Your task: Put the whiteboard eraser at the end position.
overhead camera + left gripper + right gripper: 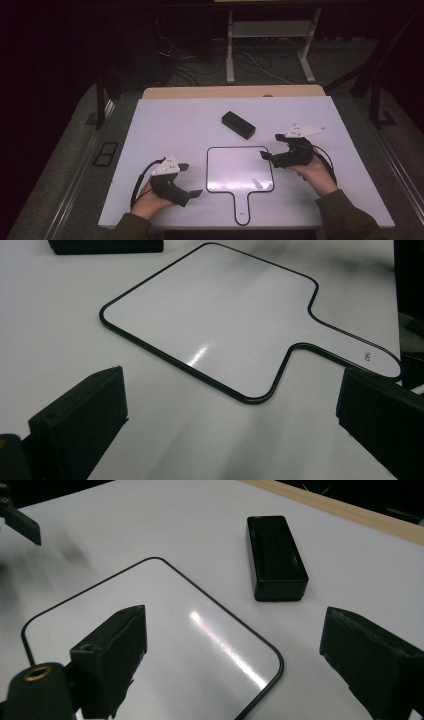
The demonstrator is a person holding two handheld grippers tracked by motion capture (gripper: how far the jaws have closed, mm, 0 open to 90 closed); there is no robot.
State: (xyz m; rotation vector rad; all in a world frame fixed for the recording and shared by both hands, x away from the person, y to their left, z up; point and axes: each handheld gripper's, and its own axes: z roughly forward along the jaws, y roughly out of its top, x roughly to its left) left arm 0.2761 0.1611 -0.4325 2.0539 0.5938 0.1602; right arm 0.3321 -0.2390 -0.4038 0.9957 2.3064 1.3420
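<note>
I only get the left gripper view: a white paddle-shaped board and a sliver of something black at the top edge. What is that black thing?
Observer: A black block, long and flat-topped. It lies on the table beyond the board and is not touching it.
Operator: Is anything holding it?
Observer: No. The right tongs hover open at the board's far right corner, short of the block, with nothing between them.
Operator: And what carries the tongs I'm looking along?
Observer: A person's left hand, coming in over the near table edge, left of the board.
</note>
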